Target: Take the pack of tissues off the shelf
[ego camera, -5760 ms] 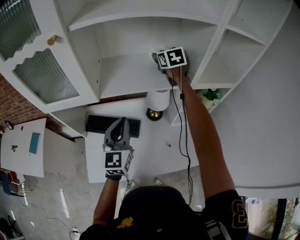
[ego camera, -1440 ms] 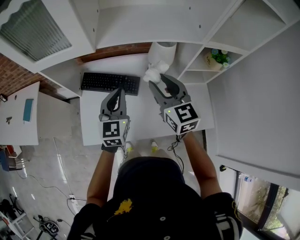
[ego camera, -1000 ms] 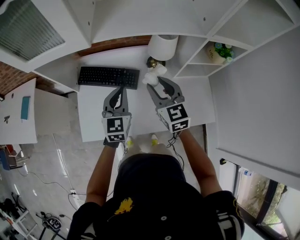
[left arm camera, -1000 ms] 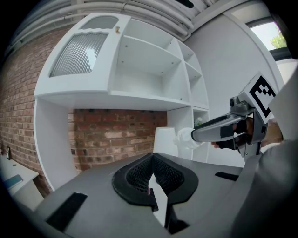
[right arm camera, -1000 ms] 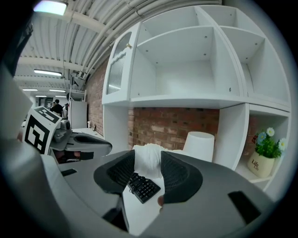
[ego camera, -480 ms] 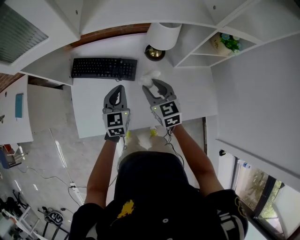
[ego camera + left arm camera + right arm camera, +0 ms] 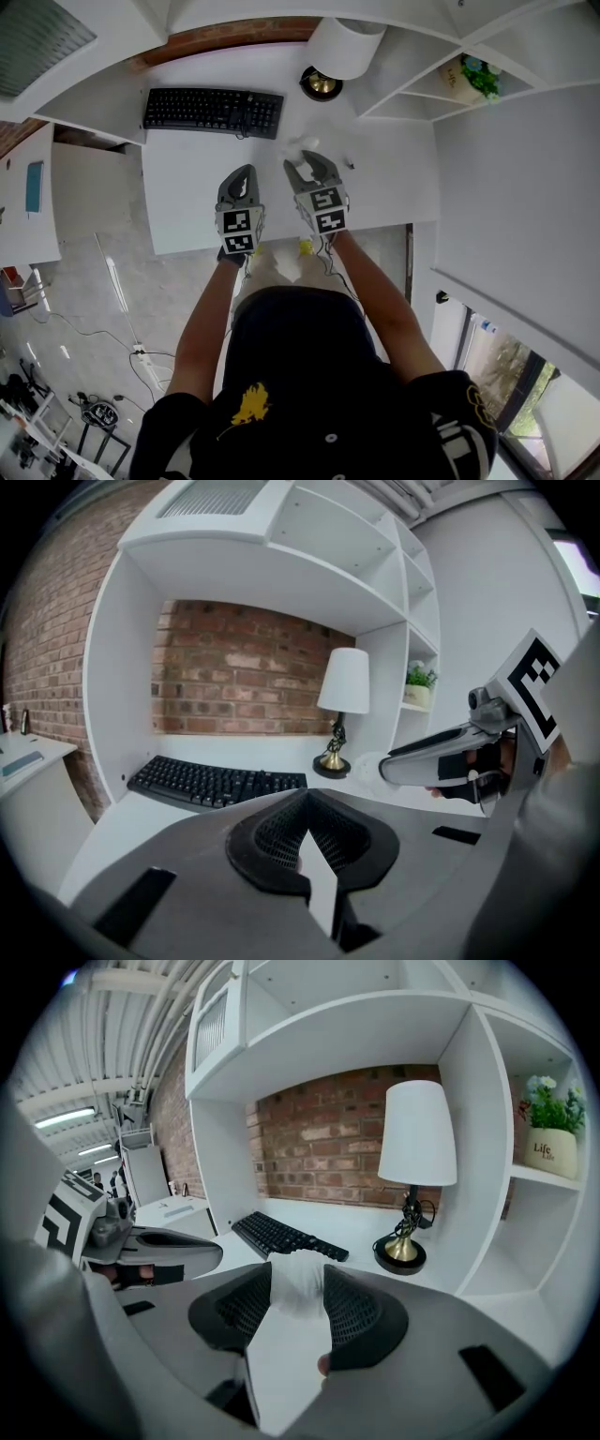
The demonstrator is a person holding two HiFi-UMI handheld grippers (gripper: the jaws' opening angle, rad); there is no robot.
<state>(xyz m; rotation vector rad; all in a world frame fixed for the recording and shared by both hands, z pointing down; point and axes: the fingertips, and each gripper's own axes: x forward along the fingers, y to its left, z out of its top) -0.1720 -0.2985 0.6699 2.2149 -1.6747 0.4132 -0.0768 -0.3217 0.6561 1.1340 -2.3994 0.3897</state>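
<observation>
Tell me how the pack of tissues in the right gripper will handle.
Probably soft: the pack of tissues looks crumpled and pinched in between the jaws of the right gripper. Likely light, since that one grip carries it clear of the desk. It seems unlikely to roll or tip; a squashy wrapper should simply settle where it is set.

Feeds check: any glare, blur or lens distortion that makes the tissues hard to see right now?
Head view: sharp, but the wide angle bends the shelving, and the pack of tissues barely stands out, white on the white desk. Right gripper view: fisheye with dark corners; the pack in the right gripper is close and soft. Left gripper view: same fisheye, keyboard crisp, no glare.
</observation>
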